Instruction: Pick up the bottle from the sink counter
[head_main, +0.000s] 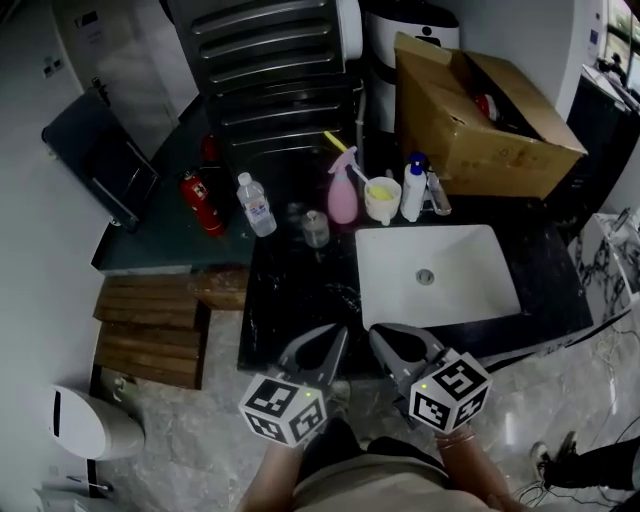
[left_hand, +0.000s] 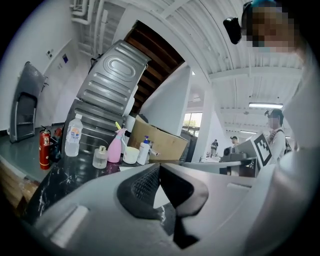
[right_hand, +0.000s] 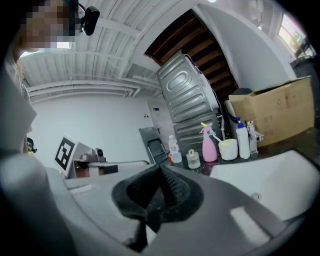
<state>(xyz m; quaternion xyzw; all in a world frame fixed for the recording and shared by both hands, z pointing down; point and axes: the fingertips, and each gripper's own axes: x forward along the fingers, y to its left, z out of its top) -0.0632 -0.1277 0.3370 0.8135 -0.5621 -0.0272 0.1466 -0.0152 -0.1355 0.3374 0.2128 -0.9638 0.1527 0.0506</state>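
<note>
The dark marble counter (head_main: 290, 300) holds a white sink (head_main: 470, 290). Behind it stand a clear bottle (head_main: 256, 204), small jar (head_main: 316, 229), pink sprayer (head_main: 343, 190), cream cup (head_main: 382, 199) and pump bottle (head_main: 413, 189).

Black marble counter (head_main: 300, 290) holds a white sink (head_main: 470, 255) above pale marble floor (head_main: 200, 440)

Head view dim; gripper views brighter, fisheye-bent (black vignette corners), ceiling tube (left_hand: 265, 105) glaring
</note>
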